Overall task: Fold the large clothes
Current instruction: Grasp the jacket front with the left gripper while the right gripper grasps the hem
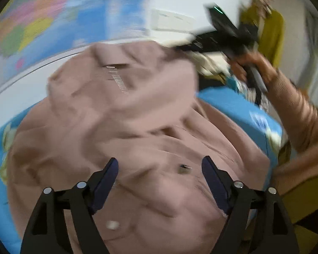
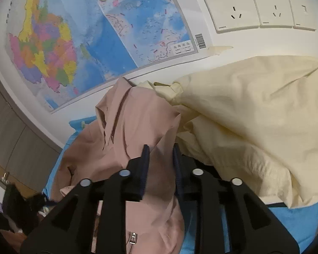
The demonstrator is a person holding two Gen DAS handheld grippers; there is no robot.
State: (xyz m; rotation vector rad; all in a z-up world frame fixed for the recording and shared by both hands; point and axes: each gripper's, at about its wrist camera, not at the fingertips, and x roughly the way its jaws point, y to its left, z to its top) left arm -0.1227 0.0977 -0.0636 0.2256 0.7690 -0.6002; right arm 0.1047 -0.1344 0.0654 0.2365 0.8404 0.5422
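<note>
Your left gripper (image 1: 160, 169) hangs over the pink garment (image 1: 120, 131) with its fingers (image 1: 108, 180) spread wide. Nothing sits between them; the cloth lies below and beyond the tips. This view is blurred, so fine detail on the cloth is hard to read.

The pink garment lies rumpled across a blue sheet (image 1: 239, 110) on what looks like a bed. It covers most of the sheet seen from your left hand, with blue showing along the left and right edges. A small dark fitting (image 1: 182, 167) shows on the cloth just ahead of the left fingers.

Your right gripper (image 2: 160, 154) has its fingers close together, with a fold of the pink garment (image 2: 133, 122) running up between them. The cloth fills the gap and appears pinched, though you cannot see the pads pressing on it clearly. A zipper pull (image 2: 133, 238) shows on the garment below the right gripper.

A cream-coloured cloth (image 2: 254, 116) is bunched just beside the pink garment, touching it toward the wall. On the wall behind hang a coloured map (image 2: 91, 42) and a row of white sockets (image 2: 256, 8).

In the left view your right hand (image 1: 252, 67) in a pink sleeve (image 1: 294, 110) grips the other gripper's handle above the far right edge of the sheet.
</note>
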